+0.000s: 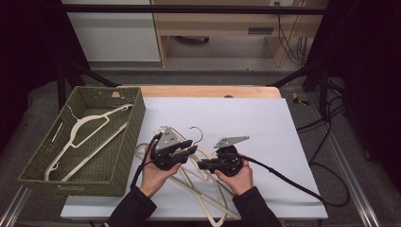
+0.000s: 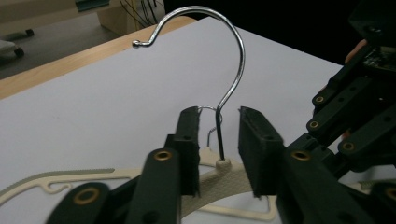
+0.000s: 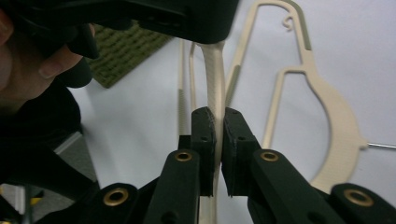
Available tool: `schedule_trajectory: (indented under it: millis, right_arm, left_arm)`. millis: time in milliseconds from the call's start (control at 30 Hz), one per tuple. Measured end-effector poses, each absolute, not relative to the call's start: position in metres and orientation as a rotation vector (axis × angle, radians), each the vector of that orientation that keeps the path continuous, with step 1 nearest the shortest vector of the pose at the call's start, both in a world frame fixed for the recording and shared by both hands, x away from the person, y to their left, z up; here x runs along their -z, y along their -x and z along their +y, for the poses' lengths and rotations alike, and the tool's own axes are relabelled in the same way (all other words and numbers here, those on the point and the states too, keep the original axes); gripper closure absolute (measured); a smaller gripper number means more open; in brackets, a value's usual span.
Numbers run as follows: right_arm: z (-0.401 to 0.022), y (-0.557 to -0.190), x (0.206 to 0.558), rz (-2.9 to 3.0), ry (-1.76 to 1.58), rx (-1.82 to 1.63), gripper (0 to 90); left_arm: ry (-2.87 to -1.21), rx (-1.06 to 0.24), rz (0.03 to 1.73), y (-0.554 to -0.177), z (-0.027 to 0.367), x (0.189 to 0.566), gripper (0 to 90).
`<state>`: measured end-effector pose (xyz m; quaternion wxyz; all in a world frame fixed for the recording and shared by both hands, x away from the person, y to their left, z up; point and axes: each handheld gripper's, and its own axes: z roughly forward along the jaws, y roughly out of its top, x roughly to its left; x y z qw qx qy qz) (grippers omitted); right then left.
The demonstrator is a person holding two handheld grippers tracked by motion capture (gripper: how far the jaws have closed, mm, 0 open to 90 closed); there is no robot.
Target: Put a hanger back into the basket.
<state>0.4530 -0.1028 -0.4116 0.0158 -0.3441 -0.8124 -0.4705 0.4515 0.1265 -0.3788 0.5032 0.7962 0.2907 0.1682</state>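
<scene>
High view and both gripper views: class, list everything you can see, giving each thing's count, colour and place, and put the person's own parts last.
Table: one, white top with a wooden far edge, centre of the high view.
Basket: one, green woven, on the table's left edge.
Hanger in the basket: one, cream, lying flat inside.
Hangers on the table: a cream pile, count unclear, near the front edge.
Lifted hanger: one, cream with a silver hook, between both grippers.
Cables: black, on the floor at right.
Left hand-held gripper: one, black, jaws apart around the hook's stem.
Right hand-held gripper: one, black, shut on the hanger's arm.
Hands: two, dark sleeves, bottom edge.
</scene>
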Motion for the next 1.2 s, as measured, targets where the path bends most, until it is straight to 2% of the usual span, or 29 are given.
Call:
schedule_trajectory:
  millis: [200, 300, 433, 633, 900, 1000, 1200]
  right_arm:
    - [-0.109, -0.447, 0.401, -2.549, 1.039, 1.483, 87.3]
    - [-0.114, -0.444, 0.395, -2.571, 0.971, 1.503, 87.4]
    - [-0.119, -0.437, 0.387, -2.562, 0.868, 1.550, 87.4]
    - [-0.122, -0.426, 0.382, -2.570, 0.755, 1.549, 87.4]
    - [-0.119, -0.422, 0.386, -2.568, 0.704, 1.517, 87.3]
    - [-0.118, -0.423, 0.387, -2.580, 0.706, 1.507, 86.9]
    - [-0.122, -0.422, 0.385, -2.675, 0.767, 1.537, 79.5]
  left_arm:
    - [-1.920, -0.381, 0.681, -0.441, 0.156, 0.362, 39.5]
    - [-1.952, -0.379, 0.671, -0.436, 0.165, 0.362, 33.4]
    - [-2.004, -0.351, 0.643, -0.433, 0.170, 0.370, 30.8]
    - [-2.086, -0.286, 0.575, -0.434, 0.165, 0.385, 38.1]
    - [-2.147, -0.259, 0.500, -0.431, 0.158, 0.394, 63.5]
    - [-2.185, -0.301, 0.474, -0.427, 0.157, 0.395, 67.2]
    - [-2.209, -0.290, 0.423, -0.420, 0.154, 0.391, 77.2]
